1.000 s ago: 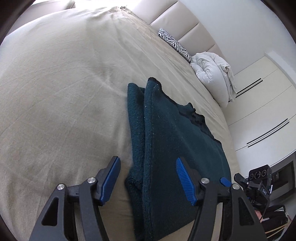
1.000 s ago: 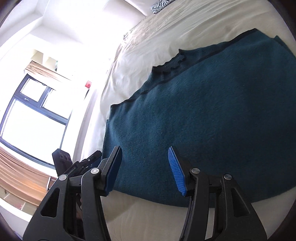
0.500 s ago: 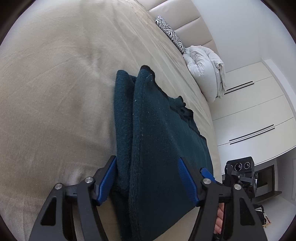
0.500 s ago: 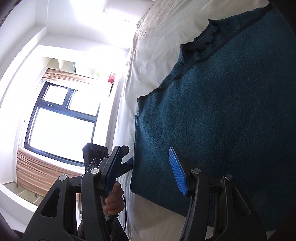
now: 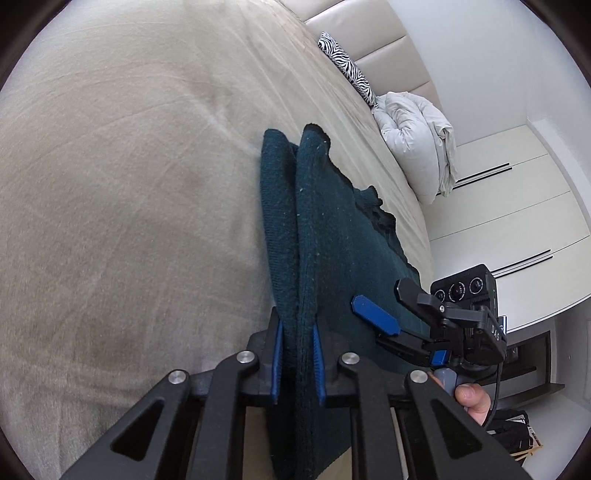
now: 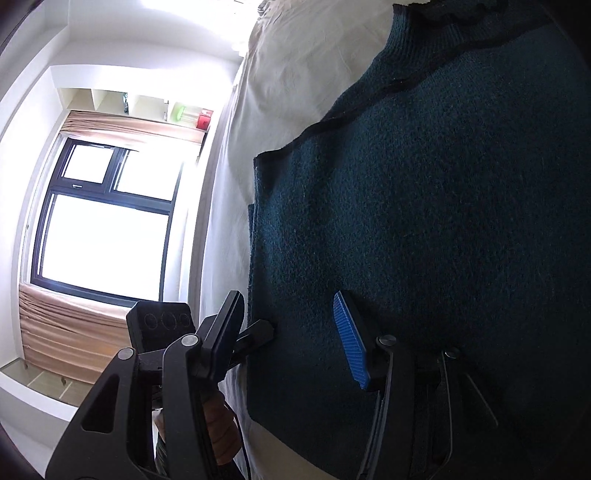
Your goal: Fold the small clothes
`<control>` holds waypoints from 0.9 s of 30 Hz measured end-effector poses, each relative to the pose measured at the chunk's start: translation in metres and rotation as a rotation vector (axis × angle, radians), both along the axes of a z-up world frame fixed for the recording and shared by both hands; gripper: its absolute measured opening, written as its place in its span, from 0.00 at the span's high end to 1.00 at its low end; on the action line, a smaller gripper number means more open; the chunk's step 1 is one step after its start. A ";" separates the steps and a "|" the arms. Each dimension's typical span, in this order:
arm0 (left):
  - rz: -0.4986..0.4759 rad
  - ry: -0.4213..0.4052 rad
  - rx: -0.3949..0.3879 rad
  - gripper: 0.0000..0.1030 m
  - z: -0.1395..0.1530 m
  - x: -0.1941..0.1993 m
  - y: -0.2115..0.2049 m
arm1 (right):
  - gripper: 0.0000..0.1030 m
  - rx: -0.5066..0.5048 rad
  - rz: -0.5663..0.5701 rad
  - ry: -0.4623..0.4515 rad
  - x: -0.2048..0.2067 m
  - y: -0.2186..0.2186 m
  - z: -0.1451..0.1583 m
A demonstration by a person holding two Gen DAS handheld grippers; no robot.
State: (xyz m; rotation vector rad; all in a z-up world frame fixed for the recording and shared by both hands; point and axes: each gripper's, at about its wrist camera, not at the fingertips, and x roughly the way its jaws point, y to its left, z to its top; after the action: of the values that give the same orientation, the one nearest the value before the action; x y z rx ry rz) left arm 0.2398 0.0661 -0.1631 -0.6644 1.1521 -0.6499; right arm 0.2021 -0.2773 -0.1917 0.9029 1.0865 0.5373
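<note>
Two claws at the near edge of a dark teal knitted garment (image 5: 332,236) lying part-folded on the beige bed (image 5: 110,184).

The left claw (image 5: 297,363) is closing and its blue pads already press on the doubled left edge of the garment, so that corner looks gripped. The right claw (image 6: 295,339) stands half open and is narrowing slightly, straddling the garment's other near edge; its pads do not yet press on the cloth, one finger sitting above the knit and the other off its side. The step in hand looks like taking both near corners for the next fold. I judge the next move calls for the right claw to close on its corner, then both to lift together and carry the near edge up toward the collar (image 6: 443,14), keeping the layers even.
</note>
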 end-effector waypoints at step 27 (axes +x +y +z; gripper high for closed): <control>-0.197 -0.231 0.167 0.87 0.106 -0.018 -0.154 | 0.46 0.283 -0.148 0.004 -0.016 -0.152 -0.001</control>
State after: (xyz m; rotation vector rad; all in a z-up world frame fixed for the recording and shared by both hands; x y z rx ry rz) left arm 0.2219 -0.0878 -0.0567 -0.3265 1.0492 -0.7665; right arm 0.1861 -0.4290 -0.1925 1.2226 0.9521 0.5743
